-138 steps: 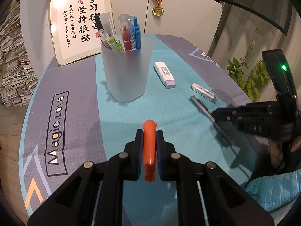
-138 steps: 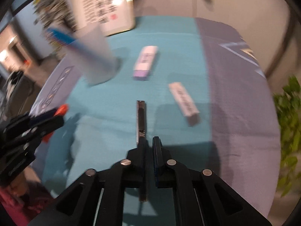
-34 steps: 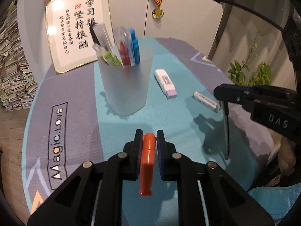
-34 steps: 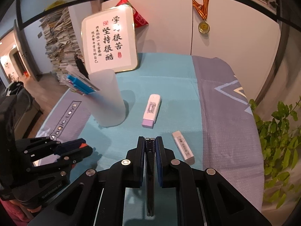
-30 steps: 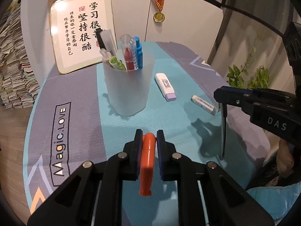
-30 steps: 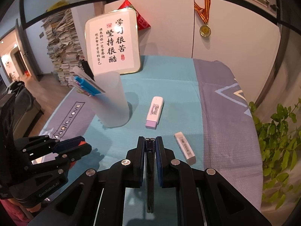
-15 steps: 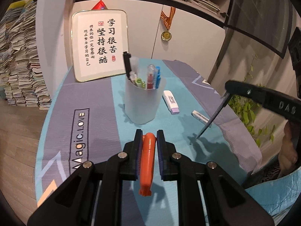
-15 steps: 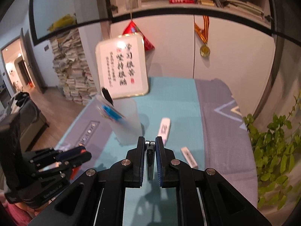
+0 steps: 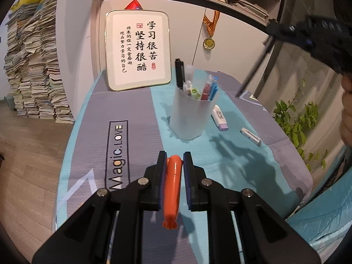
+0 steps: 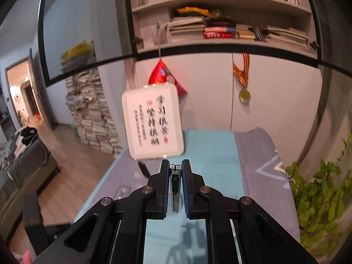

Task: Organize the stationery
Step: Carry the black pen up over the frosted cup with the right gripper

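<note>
My left gripper is shut on an orange utility knife, held above the table's near part. A frosted pen cup with several pens stands ahead of it. My right gripper is shut on a slim dark pen, raised high and level. In the left wrist view the right gripper is at the upper right, above and right of the cup, with the pen hanging down slantwise. A white and purple correction tape and a white eraser lie right of the cup.
A framed calligraphy board leans on the wall behind the cup. A medal hangs on the cabinet. Stacks of papers stand on the floor at the left. A green plant is beside the table's right edge.
My right gripper has risen well above the table with the pen and tilted up, so the cup has dropped out of its view. My left gripper has lifted and drawn back a little.
</note>
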`<state>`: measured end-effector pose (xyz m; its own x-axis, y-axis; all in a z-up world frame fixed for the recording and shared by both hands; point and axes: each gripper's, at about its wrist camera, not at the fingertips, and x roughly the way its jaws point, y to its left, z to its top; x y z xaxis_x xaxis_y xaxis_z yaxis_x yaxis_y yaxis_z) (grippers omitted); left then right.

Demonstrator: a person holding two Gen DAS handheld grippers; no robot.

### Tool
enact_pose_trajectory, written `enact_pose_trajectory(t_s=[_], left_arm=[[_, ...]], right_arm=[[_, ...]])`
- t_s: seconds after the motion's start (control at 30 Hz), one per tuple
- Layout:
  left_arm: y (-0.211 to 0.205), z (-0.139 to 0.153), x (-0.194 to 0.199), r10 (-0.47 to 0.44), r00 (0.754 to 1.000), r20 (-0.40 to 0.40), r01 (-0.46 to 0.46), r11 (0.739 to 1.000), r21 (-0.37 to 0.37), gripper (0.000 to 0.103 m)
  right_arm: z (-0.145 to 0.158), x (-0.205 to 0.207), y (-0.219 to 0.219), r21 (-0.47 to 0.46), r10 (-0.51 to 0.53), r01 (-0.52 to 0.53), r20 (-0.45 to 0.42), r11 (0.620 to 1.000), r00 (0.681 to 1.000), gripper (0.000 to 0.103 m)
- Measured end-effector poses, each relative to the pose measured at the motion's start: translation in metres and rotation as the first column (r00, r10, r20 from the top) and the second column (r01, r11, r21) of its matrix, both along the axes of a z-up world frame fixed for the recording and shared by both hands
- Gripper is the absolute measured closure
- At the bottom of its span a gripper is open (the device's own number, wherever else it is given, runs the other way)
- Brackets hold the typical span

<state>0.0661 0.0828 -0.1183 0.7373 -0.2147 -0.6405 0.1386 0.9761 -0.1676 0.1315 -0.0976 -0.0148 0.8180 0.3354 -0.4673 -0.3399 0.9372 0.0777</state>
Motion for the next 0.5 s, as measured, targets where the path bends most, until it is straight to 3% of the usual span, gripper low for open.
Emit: enact_pose_trajectory(t_s=[0.5], left_arm=[[0.016, -0.007, 0.015, 0.021, 1.000, -0.021, -0.021, 1.000, -0.009, 0.090]], right_arm=[[-0.021, 0.047, 0.026, -0.029, 0.012, -0.014, -0.061, 0.999, 0.998, 0.091]])
